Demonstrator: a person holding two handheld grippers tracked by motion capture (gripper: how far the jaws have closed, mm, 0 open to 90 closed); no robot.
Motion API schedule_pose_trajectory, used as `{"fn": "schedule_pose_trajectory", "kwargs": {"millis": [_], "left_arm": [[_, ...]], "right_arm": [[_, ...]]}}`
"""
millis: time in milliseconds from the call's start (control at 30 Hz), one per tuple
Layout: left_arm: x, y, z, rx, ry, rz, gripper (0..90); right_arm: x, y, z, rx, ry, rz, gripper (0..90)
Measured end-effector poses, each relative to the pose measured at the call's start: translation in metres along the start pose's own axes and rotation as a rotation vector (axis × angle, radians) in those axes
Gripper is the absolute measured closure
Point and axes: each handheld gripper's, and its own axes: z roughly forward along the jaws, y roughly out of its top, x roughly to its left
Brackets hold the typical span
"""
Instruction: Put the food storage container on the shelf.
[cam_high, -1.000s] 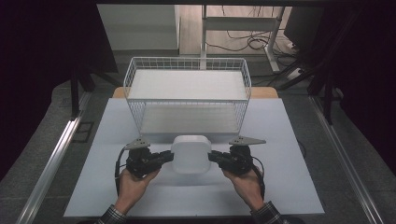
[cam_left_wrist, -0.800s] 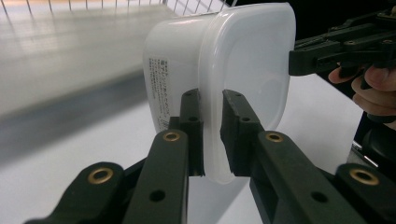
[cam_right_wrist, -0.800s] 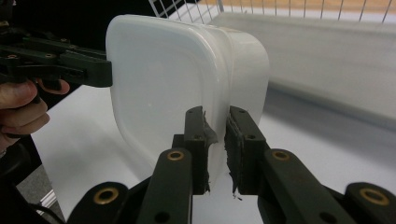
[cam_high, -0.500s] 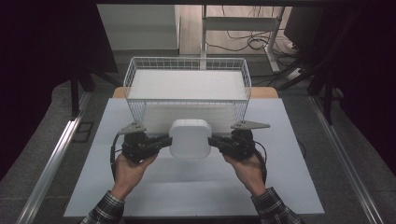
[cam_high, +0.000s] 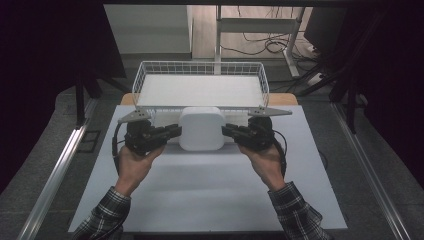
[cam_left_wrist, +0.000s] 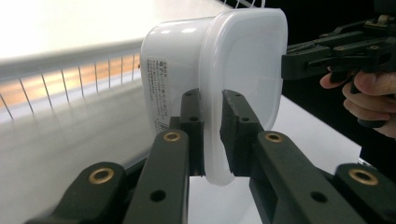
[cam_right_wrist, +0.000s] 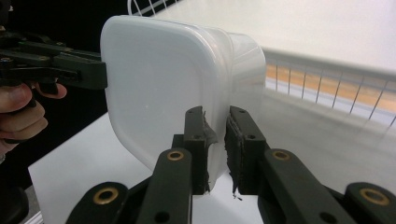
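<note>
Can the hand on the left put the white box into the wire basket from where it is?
Probably yes. The white box is clamped at its rim by the left gripper and right gripper, lifted just in front of the wire basket. The basket's top is open, and nothing blocks the way.

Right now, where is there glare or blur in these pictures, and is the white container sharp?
High view: dark surroundings, the table evenly lit, the white container crisp. Left gripper view: the container's label side is sharp, the wire basket behind it is blurred, with washed-out glare at the top. Right gripper view: similar, soft basket wires and a bright background.
</note>
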Motion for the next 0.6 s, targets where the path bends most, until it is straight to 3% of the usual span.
{"fn": "schedule_pose_trajectory", "kwargs": {"millis": [333,600], "left_arm": [[0.009,0.046,-0.008,-0.033,0.003,0.03,80.7],[0.022,0.074,-0.004,-0.053,-0.003,0.021,80.7]], "right_arm": [[-0.001,0.045,-0.001,-0.045,-0.01,-0.022,78.5],[-0.006,0.078,0.003,-0.066,-0.035,-0.038,78.3]]}}
